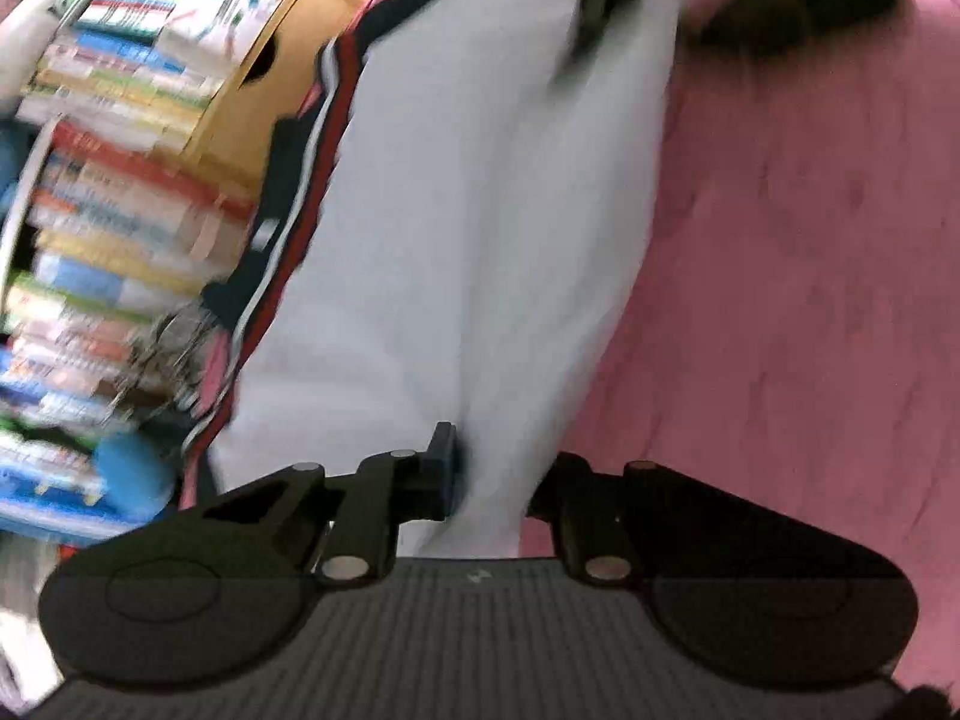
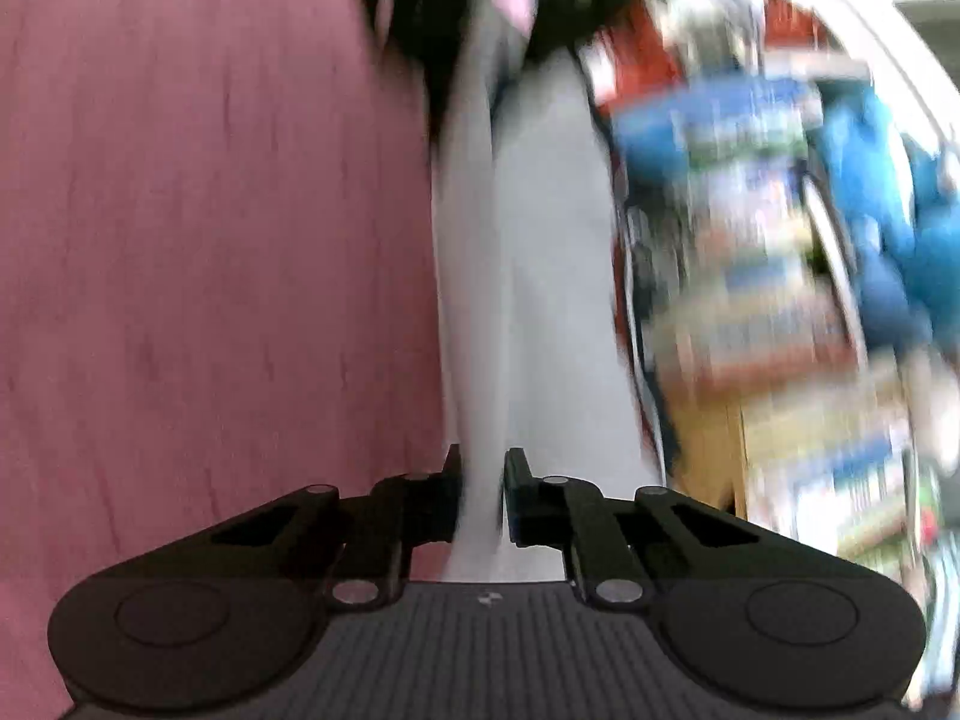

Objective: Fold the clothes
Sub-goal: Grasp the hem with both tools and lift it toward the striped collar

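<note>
A white garment (image 1: 468,228) with navy, red and white striped trim (image 1: 312,180) is stretched between my two grippers over a pink bedsheet (image 1: 810,270). My left gripper (image 1: 498,474) is shut on one end of it; the cloth covers the right finger. In the right wrist view the same white garment (image 2: 528,300) runs away from my right gripper (image 2: 483,492), whose jaws are shut on its other end. The other gripper shows as a dark blur at the far end in each view. Both views are motion-blurred.
The pink sheet (image 2: 210,240) fills one side of each view. A cardboard box (image 1: 282,54) and stacks of colourful books (image 1: 108,192) stand beside the bed. The books (image 2: 768,300) and something blue (image 2: 882,192) also show in the right wrist view.
</note>
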